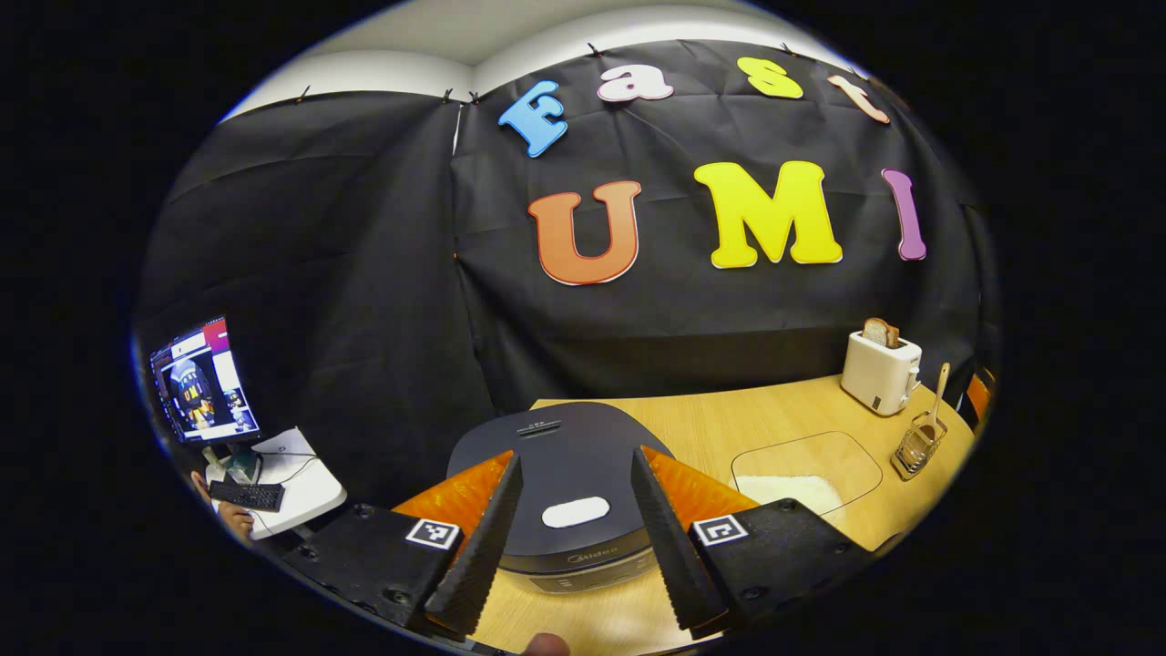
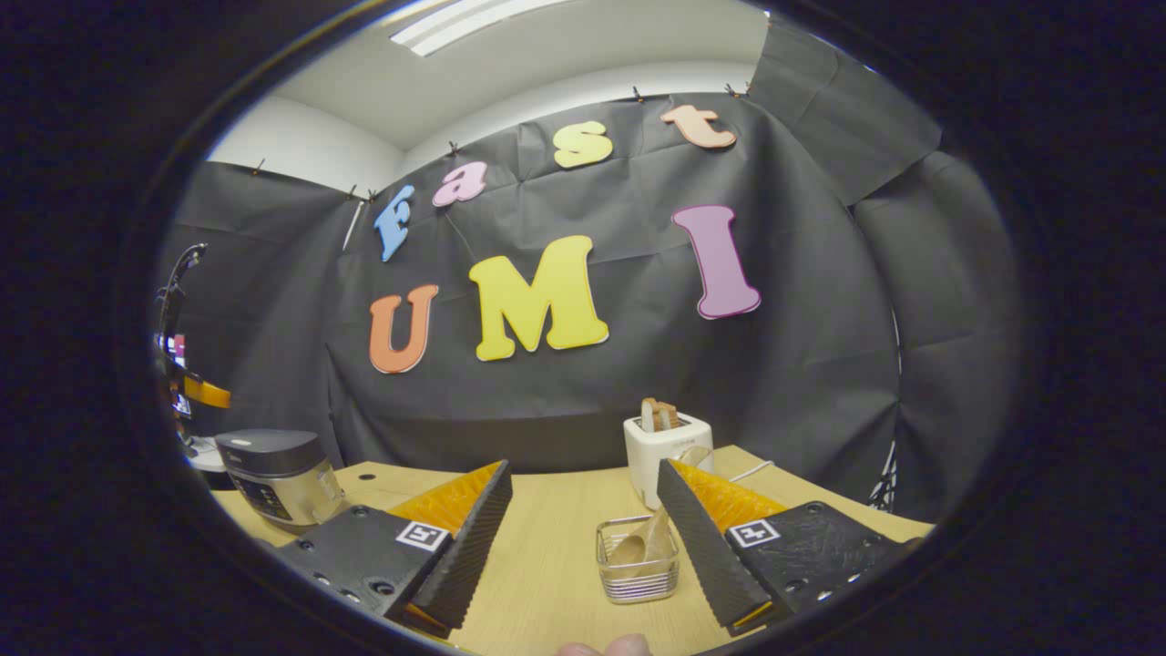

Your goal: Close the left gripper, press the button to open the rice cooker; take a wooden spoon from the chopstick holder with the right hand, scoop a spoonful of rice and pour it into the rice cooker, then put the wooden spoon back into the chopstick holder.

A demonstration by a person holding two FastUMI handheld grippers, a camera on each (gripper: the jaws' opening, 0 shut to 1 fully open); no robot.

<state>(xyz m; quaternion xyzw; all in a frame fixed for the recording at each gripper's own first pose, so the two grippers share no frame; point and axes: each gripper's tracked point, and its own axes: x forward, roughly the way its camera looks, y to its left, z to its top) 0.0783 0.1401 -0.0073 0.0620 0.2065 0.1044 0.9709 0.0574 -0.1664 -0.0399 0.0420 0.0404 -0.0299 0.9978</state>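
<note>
Dark rice cooker (image 1: pixel 565 487) lid down; white button (image 1: pixel 576 512).

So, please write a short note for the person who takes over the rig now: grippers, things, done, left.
Left gripper: open, fingers either side of the white button on the closed rice cooker.
Right gripper: open, holding nothing, facing the chopstick holder with the wooden spoon in it.
Rice lies in the clear tray.
Done: nothing.
Left: shut the left fingers, press the button, scoop, pour, return the spoon.
</note>
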